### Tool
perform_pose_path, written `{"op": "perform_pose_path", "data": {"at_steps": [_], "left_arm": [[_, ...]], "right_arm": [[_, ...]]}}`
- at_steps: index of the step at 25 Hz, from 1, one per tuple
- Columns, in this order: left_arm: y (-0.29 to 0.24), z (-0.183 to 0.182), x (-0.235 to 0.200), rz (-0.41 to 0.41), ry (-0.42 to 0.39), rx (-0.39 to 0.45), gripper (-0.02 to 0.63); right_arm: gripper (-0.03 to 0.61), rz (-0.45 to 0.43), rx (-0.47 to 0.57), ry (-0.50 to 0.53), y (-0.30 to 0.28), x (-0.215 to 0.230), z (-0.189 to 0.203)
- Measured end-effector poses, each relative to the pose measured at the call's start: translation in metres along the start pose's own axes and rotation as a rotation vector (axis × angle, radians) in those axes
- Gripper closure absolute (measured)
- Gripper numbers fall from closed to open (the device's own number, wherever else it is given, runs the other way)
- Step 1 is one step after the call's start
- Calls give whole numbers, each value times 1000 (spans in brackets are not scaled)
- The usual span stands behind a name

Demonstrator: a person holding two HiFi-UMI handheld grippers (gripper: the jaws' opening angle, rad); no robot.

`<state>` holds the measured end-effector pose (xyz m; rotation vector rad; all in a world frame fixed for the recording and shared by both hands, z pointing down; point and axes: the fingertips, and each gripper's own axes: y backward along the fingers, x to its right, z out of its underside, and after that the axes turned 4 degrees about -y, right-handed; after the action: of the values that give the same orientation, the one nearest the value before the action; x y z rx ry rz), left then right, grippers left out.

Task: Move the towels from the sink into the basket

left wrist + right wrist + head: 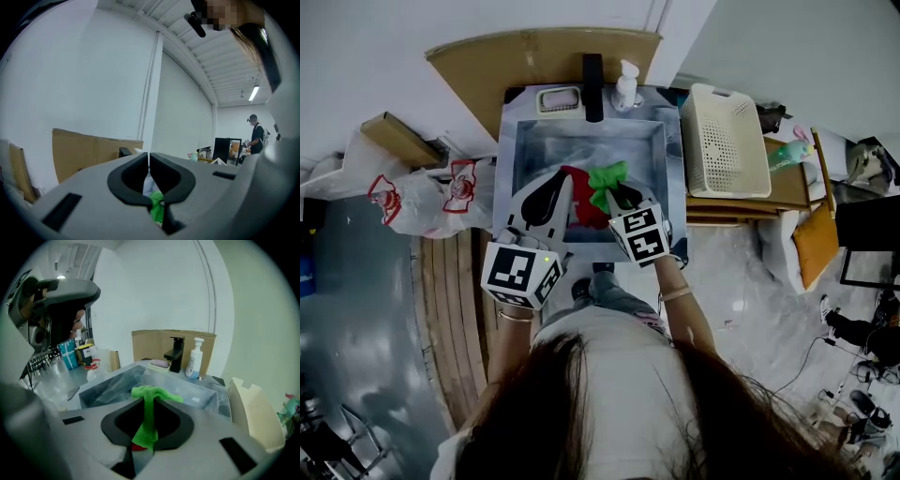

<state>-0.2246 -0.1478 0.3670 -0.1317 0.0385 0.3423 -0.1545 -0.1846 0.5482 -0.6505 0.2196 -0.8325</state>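
White wall and grey floor frame a steel sink (pixel 517 141) at upper centre of the head view, with a black faucet (pixel 593 86) and a soap bottle (pixel 625 86) on its back ledge; a white perforated basket (pixel 727 141) stands just beside it to the right. Right gripper (pixel 150 399): jaws clamped on a green towel (pixel 607 180), which hangs as a strip between the pads above the basin's lower right part, with a red towel (pixel 581 202) in the basin just to its left. Left gripper (pixel 149 157): jaws together with nothing between them, held over the basin's lower left edge beside the red towel.
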Motion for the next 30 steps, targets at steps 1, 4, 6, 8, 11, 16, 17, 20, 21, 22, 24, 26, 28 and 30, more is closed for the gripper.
{"op": "perform_pose_path", "data": {"at_steps": [1, 4, 6, 8, 11, 16, 17, 20, 21, 22, 24, 26, 28, 30], "left_arm": [[3, -2, 1, 1, -1, 6, 606], [14, -5, 6, 5, -2, 22, 606], [22, -6, 9, 9, -4, 28, 606], [30, -6, 12, 12, -5, 33, 606], [43, -8, 16, 18, -10, 44, 606], [63, -13, 19, 30, -26, 62, 606], [67, -14, 19, 32, -27, 67, 606], [77, -16, 18, 36, -28, 76, 606], [79, -17, 18, 38, -30, 78, 606], [82, -17, 18, 40, -35, 78, 606], [86, -18, 19, 42, -43, 79, 606], [88, -19, 19, 48, -44, 84, 606], [88, -20, 20, 55, -42, 87, 606], [88, -20, 20, 61, -42, 89, 606]], "right_arm": [[509, 7, 14, 1, 5, -1, -3], [509, 26, 59, 5, 20, -6, -13], [509, 37, 80, 7, 30, -10, -18], [509, 43, 95, 10, 40, -15, -21], [510, 51, 115, 8, 52, -24, -25], [509, 77, 184, 0, 75, -40, -41], [509, 81, 196, 4, 80, -43, -45], [509, 94, 223, 19, 90, -52, -52], [509, 100, 229, 20, 94, -54, -54], [509, 104, 237, 20, 97, -57, -55], [509, 109, 254, 14, 106, -62, -57], [509, 111, 275, 1, 114, -64, -60], [509, 115, 296, -11, 122, -66, -64], [509, 119, 314, -20, 129, -67, -67]]}}
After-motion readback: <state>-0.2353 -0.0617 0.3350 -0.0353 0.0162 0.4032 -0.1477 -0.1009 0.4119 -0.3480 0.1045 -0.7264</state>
